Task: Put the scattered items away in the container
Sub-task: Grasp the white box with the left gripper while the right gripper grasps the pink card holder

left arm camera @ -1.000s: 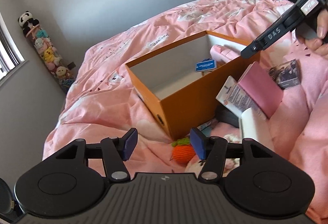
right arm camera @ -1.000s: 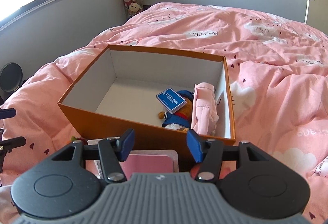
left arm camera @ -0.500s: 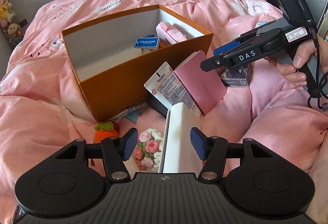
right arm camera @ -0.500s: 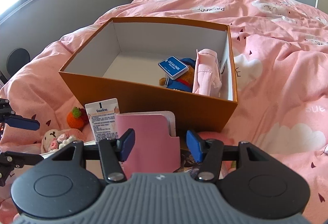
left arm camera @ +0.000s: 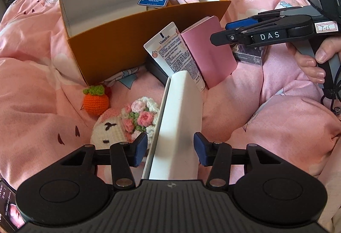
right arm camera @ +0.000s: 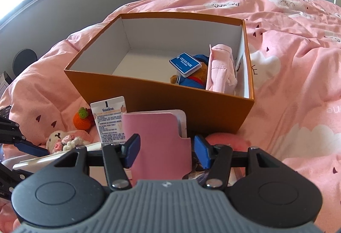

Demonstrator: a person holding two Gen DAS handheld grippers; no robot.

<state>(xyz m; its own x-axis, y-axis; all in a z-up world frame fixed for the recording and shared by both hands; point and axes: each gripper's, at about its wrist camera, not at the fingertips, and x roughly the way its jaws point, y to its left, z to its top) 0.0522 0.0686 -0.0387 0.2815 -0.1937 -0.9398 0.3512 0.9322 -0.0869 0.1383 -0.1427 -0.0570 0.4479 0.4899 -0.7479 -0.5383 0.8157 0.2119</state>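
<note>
My left gripper [left arm camera: 170,151] points steeply down over a long white box [left arm camera: 181,118] that runs lengthwise between its blue pads [left arm camera: 140,147]; the jaws are closing on it, yet I still see a sliver of gap on each side, so nothing is grasped. Just outside the left finger lie a crocheted bunny with a flower bouquet [left arm camera: 125,124] and, further ahead, a crocheted orange [left arm camera: 96,101]. Beyond the white box's far end a Vaseline tube [left arm camera: 177,54] and a pink notebook [left arm camera: 208,52] lean side by side against the near wall of the orange container [left arm camera: 119,49], with a dark flat case [left arm camera: 156,70] under the tube. My right gripper [right arm camera: 167,151] hangs released, its fingers spread on either side of the pink notebook's near edge; I see no pad pressing it. Ahead of those fingers the container stands open on the pink duvet [right arm camera: 298,62], already holding a plush toy with a blue Ocean Park tag [right arm camera: 185,64] and a pink pouch [right arm camera: 221,69] against its right wall. From the left camera I see a hand [left arm camera: 319,56] on the right gripper's handle, and beneath its fingers a small dark printed box [left arm camera: 249,56] on the duvet.
</note>
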